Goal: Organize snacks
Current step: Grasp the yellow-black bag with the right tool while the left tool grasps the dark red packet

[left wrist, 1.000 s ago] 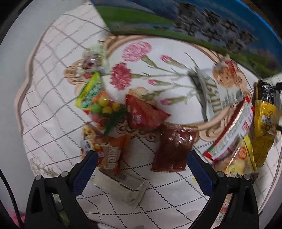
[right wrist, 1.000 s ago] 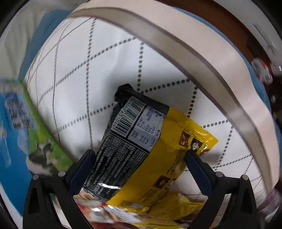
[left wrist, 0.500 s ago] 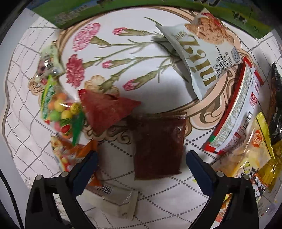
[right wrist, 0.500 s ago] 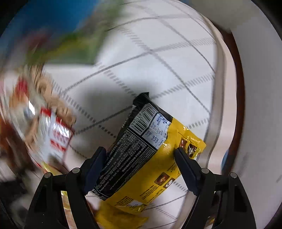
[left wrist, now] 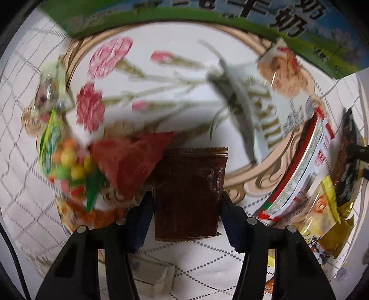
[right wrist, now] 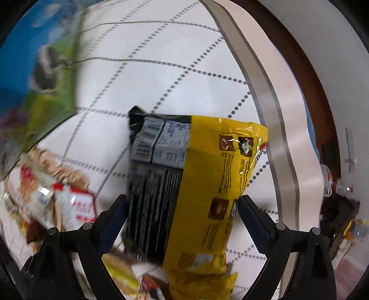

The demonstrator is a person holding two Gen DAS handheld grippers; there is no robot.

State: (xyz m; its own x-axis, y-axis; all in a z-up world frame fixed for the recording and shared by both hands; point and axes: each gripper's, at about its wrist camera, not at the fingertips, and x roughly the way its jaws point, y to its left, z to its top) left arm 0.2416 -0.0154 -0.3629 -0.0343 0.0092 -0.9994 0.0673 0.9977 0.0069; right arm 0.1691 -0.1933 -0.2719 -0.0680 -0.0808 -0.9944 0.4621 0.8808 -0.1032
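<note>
In the left wrist view, a dark brown flat packet (left wrist: 189,191) lies on the flowered tablecloth (left wrist: 161,92). My left gripper (left wrist: 186,203) has closed in on it, one finger against each side edge. In the right wrist view, my right gripper (right wrist: 182,207) is shut on a yellow and black snack bag (right wrist: 196,184) and holds it above the white gridded cloth (right wrist: 161,57). Other snacks lie around the brown packet: a red triangular packet (left wrist: 131,159), a fruit candy bag (left wrist: 66,161), a white biscuit bag (left wrist: 272,108).
A blue and green milk carton box (left wrist: 230,13) stands at the back. A red and white packet (left wrist: 304,166) and yellow bags (left wrist: 327,221) lie at the right. A small white box (left wrist: 152,277) lies near my left fingers. The table's edge (right wrist: 288,115) runs at the right.
My left gripper has moved forward over the brown packet and its fingers have closed onto its sides. My right gripper has narrowed on the yellow bag and swung with it.
</note>
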